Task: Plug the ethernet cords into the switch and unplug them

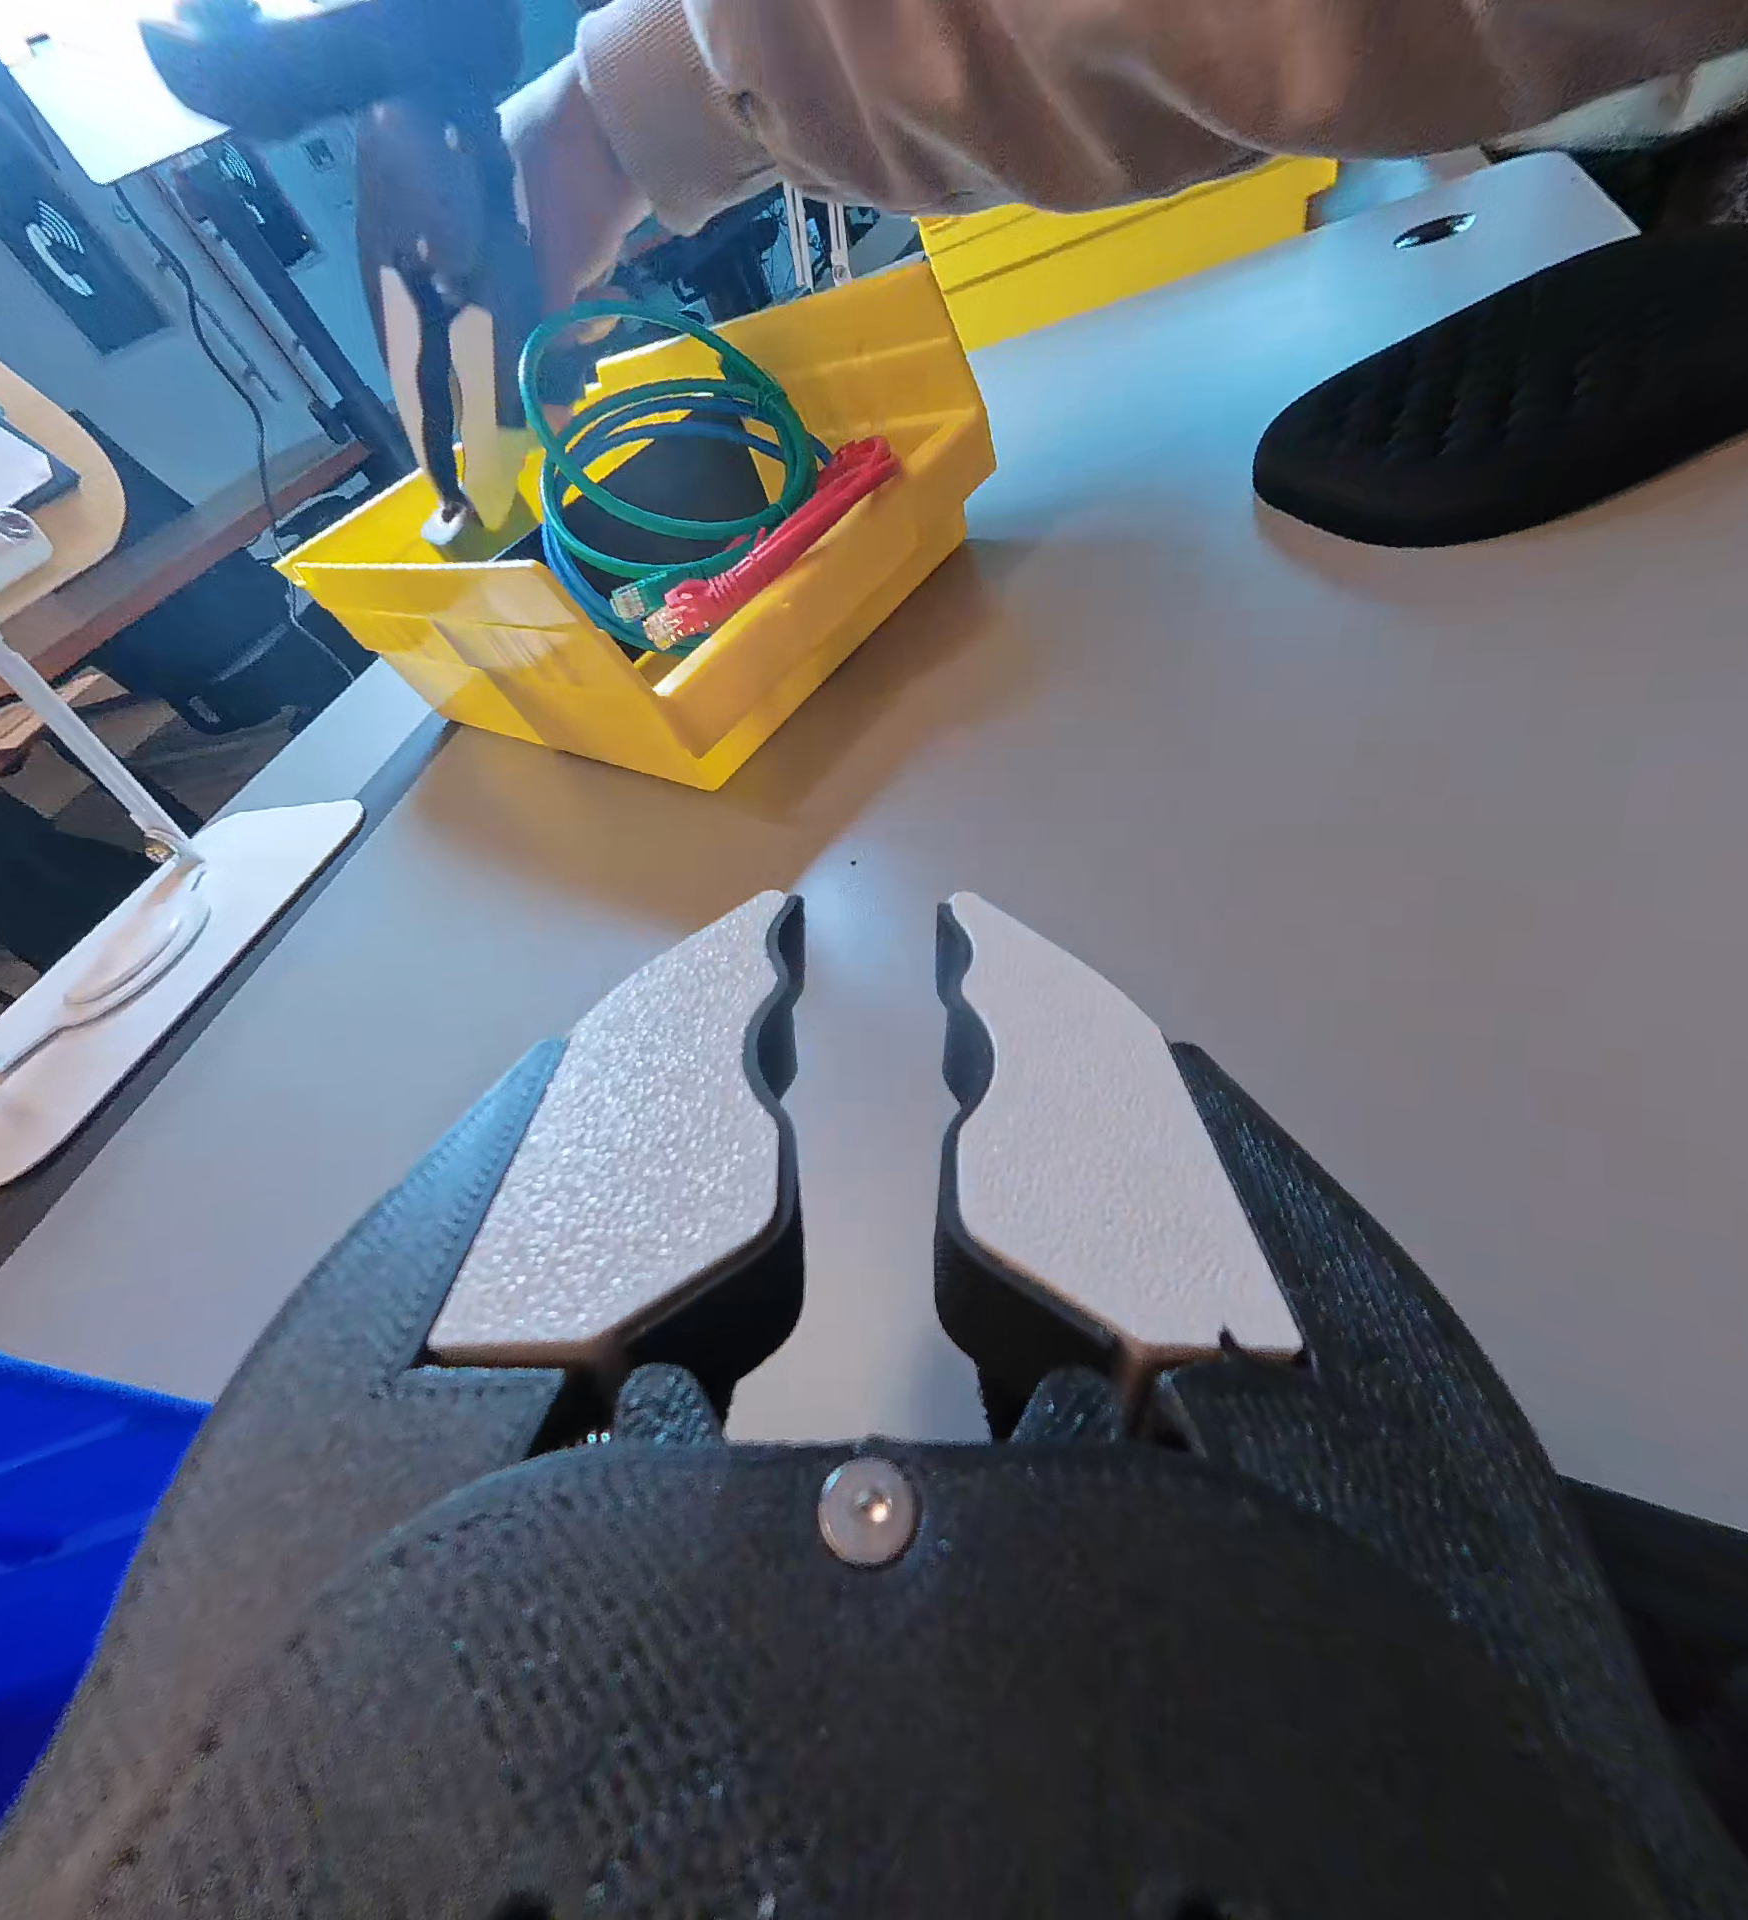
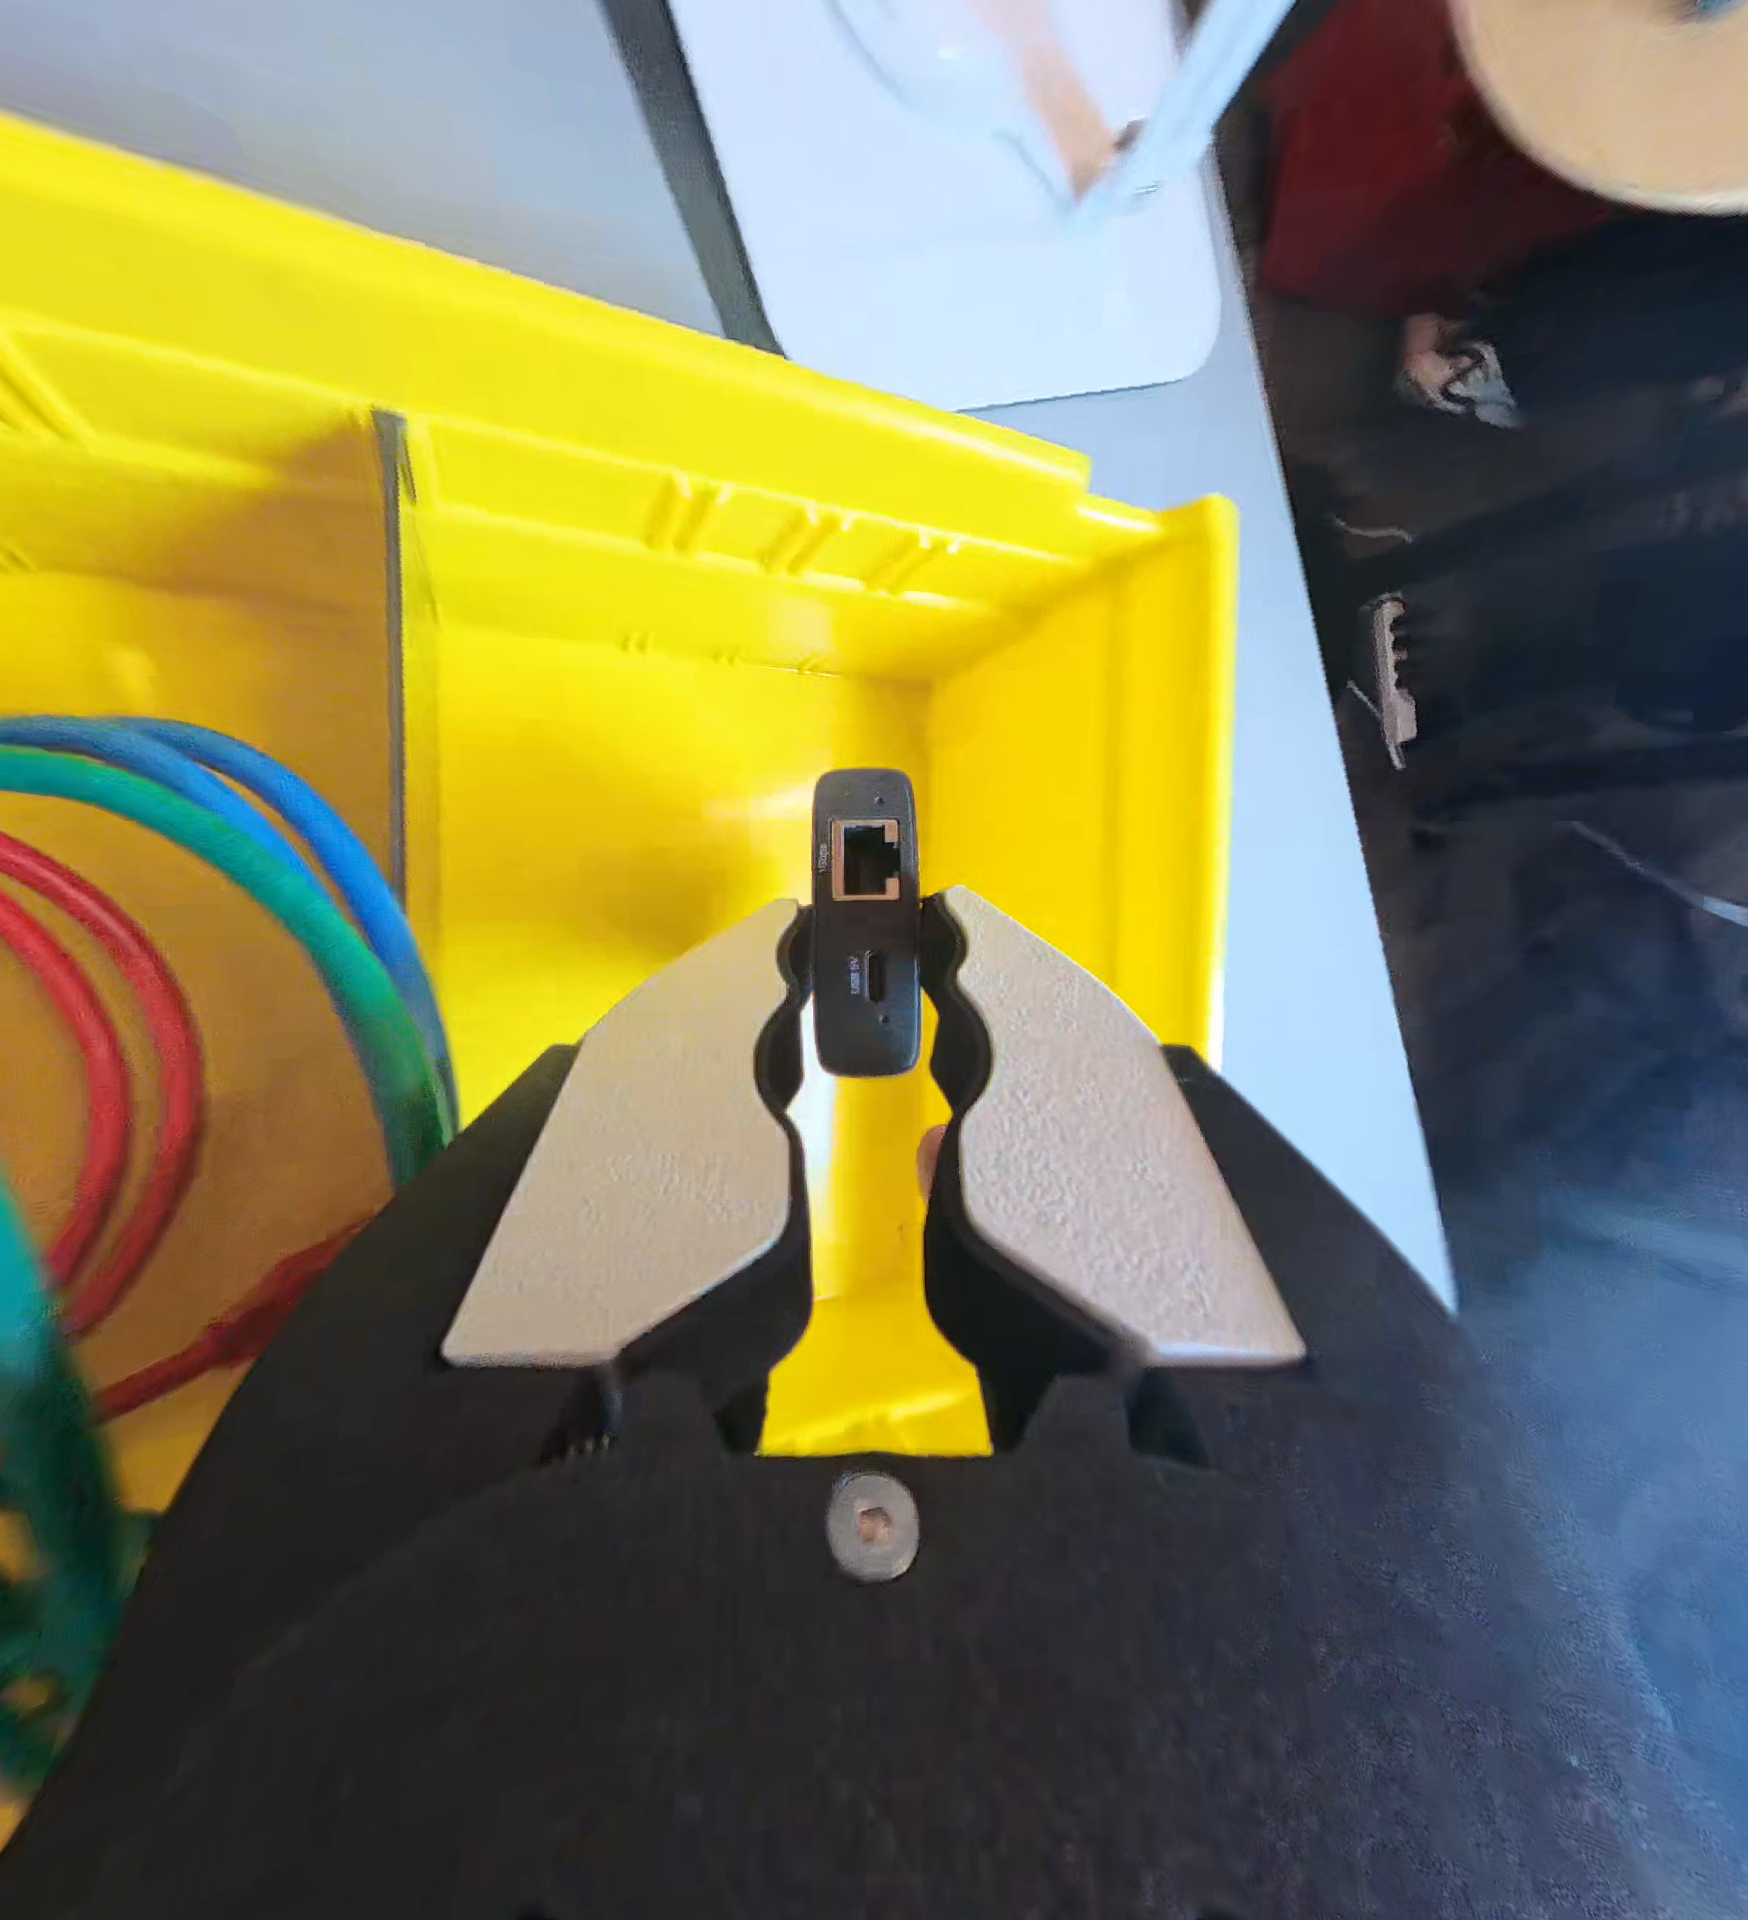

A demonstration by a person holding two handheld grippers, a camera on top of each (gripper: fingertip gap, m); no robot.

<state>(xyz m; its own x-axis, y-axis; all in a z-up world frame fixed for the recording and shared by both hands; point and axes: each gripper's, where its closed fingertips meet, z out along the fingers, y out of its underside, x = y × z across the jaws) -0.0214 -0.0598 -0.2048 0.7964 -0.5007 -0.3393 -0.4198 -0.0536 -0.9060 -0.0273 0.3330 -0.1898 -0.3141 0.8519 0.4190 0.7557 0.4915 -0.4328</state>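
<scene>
Right, w/ the right gripper [image 2: 865, 914] clamped on the small black switch [image 2: 865, 920] inside the yellow bin [image 2: 1057, 582] beside the coiled ethernet cords [image 2: 257, 862], lift it straight up, keeping ports visible, while the left gripper [image 1: 870, 914], narrowly parted & empty, waits over the table [image 1: 1265, 831].

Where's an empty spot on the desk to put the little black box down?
Bare grey table lies between the yellow bin, the black pad and the left tool. The bin is crowded with coiled cords.
</scene>
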